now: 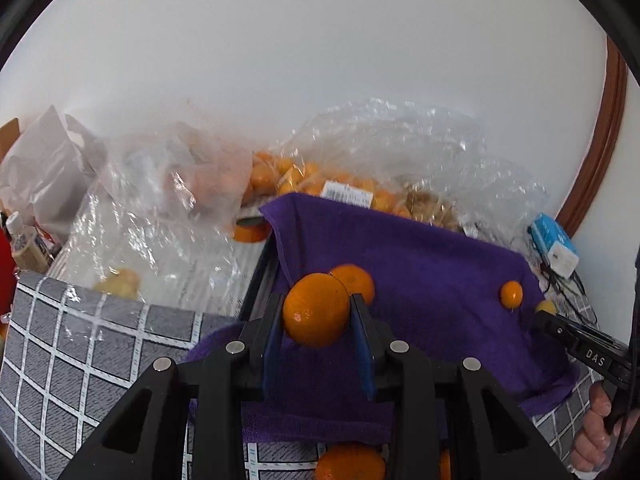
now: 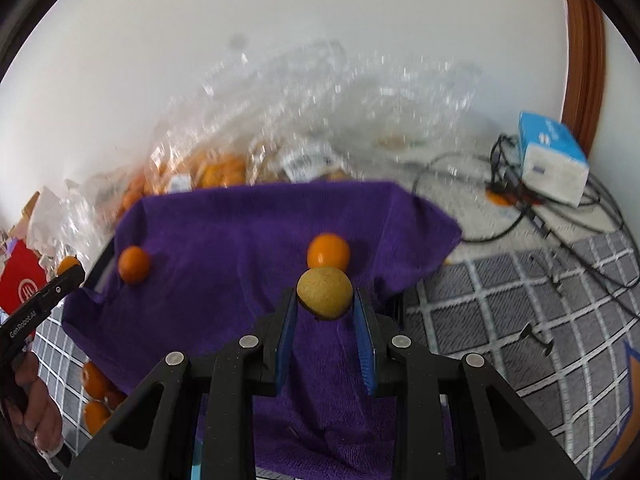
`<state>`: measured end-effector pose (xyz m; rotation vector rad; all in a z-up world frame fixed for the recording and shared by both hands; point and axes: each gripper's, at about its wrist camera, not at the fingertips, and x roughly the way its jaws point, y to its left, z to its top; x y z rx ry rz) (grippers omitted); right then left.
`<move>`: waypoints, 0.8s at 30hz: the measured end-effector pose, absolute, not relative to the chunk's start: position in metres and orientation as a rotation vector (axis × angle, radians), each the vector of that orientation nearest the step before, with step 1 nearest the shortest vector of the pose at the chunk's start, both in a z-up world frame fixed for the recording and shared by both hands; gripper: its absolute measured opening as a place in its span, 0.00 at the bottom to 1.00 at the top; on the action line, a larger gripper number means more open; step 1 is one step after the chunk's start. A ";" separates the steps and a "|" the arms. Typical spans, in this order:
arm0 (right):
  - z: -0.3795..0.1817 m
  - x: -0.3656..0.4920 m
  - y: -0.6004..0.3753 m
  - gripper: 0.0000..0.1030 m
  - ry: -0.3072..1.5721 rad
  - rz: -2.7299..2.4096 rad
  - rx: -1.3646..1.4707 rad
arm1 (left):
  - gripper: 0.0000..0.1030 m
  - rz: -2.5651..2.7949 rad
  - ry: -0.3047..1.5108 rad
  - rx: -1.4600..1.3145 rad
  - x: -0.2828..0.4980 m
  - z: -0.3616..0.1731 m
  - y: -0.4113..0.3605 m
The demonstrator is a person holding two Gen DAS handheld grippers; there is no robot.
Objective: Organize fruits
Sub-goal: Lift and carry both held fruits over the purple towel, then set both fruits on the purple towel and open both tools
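Plain white wall [image 1: 300, 60] behind, evenly lit – no shadows of note. Brown wooden trim [image 1: 600, 152] curving up at right edge. Grey cloth with white grid lines [image 2: 520, 320] covering the surface. Crumpled clear plastic bags [image 1: 400, 140] piled against the wall. Blue-and-white box [image 2: 552, 160] at right with black cables [image 2: 560, 248] tangled beside – red packet [image 2: 20, 284] far left.

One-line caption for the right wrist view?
Right tool grips a yellowish fruit above a purple towel bearing two oranges.
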<state>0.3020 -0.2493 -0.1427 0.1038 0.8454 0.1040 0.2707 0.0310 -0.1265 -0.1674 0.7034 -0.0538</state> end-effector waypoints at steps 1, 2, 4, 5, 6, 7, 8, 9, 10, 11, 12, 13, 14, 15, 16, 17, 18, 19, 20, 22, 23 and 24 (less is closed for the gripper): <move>-0.147 0.304 -0.250 0.28 0.860 0.114 0.114 | 0.30 -0.058 0.713 -0.163 0.272 -0.130 0.030; -0.151 0.306 -0.250 0.28 0.874 0.122 0.125 | 0.30 -0.060 0.729 -0.154 0.274 -0.133 0.028; -0.159 0.309 -0.248 0.28 0.897 0.118 0.122 | 0.30 -0.064 0.748 -0.142 0.276 -0.138 0.025; -0.162 0.310 -0.246 0.28 0.902 0.117 0.116 | 0.30 -0.066 0.755 -0.141 0.277 -0.140 0.024; -0.163 0.310 -0.245 0.28 0.903 0.117 0.110 | 0.30 -0.069 0.763 -0.142 0.278 -0.143 0.023; -0.163 0.310 -0.244 0.28 0.901 0.114 0.100 | 0.30 -0.071 0.770 -0.143 0.279 -0.144 0.022; -0.164 0.310 -0.243 0.28 0.900 0.112 0.095 | 0.30 -0.072 0.776 -0.141 0.279 -0.146 0.021; -0.164 0.309 -0.242 0.28 0.899 0.113 0.089 | 0.30 -0.071 0.779 -0.139 0.279 -0.147 0.020; -0.164 0.309 -0.242 0.28 0.899 0.113 0.084 | 0.30 -0.069 0.782 -0.135 0.279 -0.148 0.019; -0.164 0.309 -0.241 0.28 0.899 0.111 0.077 | 0.30 -0.068 0.784 -0.132 0.280 -0.149 0.018; -0.164 0.309 -0.240 0.28 0.899 0.107 0.066 | 0.30 -0.066 0.788 -0.130 0.281 -0.151 0.017; -0.163 0.308 -0.239 0.28 0.897 0.103 0.058 | 0.30 -0.062 0.792 -0.127 0.282 -0.152 0.017; -0.163 0.307 -0.239 0.28 0.894 0.100 0.051 | 0.30 -0.061 0.799 -0.121 0.282 -0.153 0.015; -0.161 0.306 -0.239 0.30 0.893 0.102 0.050 | 0.30 -0.062 0.803 -0.117 0.282 -0.154 0.015; -0.159 0.305 -0.240 0.34 0.890 0.104 0.050 | 0.30 -0.060 0.806 -0.111 0.283 -0.154 0.015; -0.158 0.304 -0.240 0.37 0.884 0.103 0.052 | 0.30 -0.059 0.809 -0.109 0.283 -0.154 0.015; -0.155 0.302 -0.240 0.44 0.870 0.096 0.053 | 0.30 -0.061 0.811 -0.109 0.283 -0.154 0.016; -0.154 0.301 -0.239 0.49 0.863 0.093 0.051 | 0.30 -0.064 0.811 -0.114 0.283 -0.154 0.016; -0.153 0.300 -0.238 0.51 0.856 0.095 0.044 | 0.30 -0.066 0.809 -0.119 0.283 -0.154 0.017; -0.151 0.298 -0.236 0.55 0.844 0.087 0.028 | 0.30 -0.072 0.806 -0.129 0.283 -0.153 0.017; -0.150 0.297 -0.236 0.56 0.837 0.079 0.024 | 0.31 -0.075 0.804 -0.129 0.282 -0.152 0.018; -0.149 0.296 -0.235 0.57 0.832 0.071 0.021 | 0.32 -0.080 0.800 -0.128 0.281 -0.150 0.018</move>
